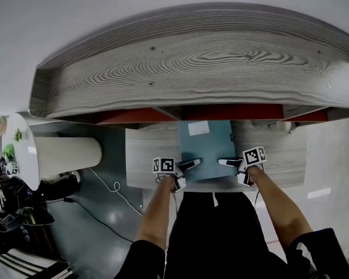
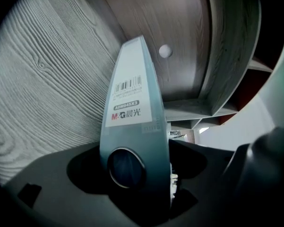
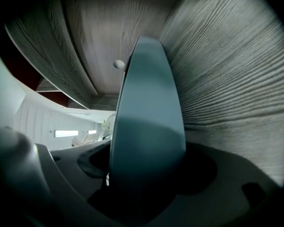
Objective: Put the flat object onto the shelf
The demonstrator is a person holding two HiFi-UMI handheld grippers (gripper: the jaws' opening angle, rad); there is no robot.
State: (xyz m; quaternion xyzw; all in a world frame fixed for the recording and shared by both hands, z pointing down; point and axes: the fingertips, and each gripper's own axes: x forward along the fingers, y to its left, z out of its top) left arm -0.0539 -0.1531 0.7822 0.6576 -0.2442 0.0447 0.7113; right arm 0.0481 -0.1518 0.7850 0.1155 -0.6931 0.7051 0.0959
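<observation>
A flat teal file box (image 1: pixel 208 147) is seen lying on the lower board of a grey wood-grain shelf (image 1: pixel 267 153), under its broad top panel (image 1: pixel 191 63). Its far end is pushed under that panel and its near edge is close to the board's front edge.

The box is taken at its near corners by both tongs. The left tongs (image 1: pixel 189 165) are clenched on the spine of the box (image 2: pixel 132 141), where a round finger hole (image 2: pixel 126 167) is cut. Above the hole a white label (image 2: pixel 127 100) is stuck, on which a barcode, "ADM945X3" and "M&G" with two Chinese characters can be read.

The right tongs (image 1: pixel 227 163) are released. The opposite plain edge of the box (image 3: pixel 149 126) stands between the jaws, and a narrow gap is seen at one side.

A second white label (image 1: pixel 198 128) is seen on the top face, but its print is too small to be read.
</observation>
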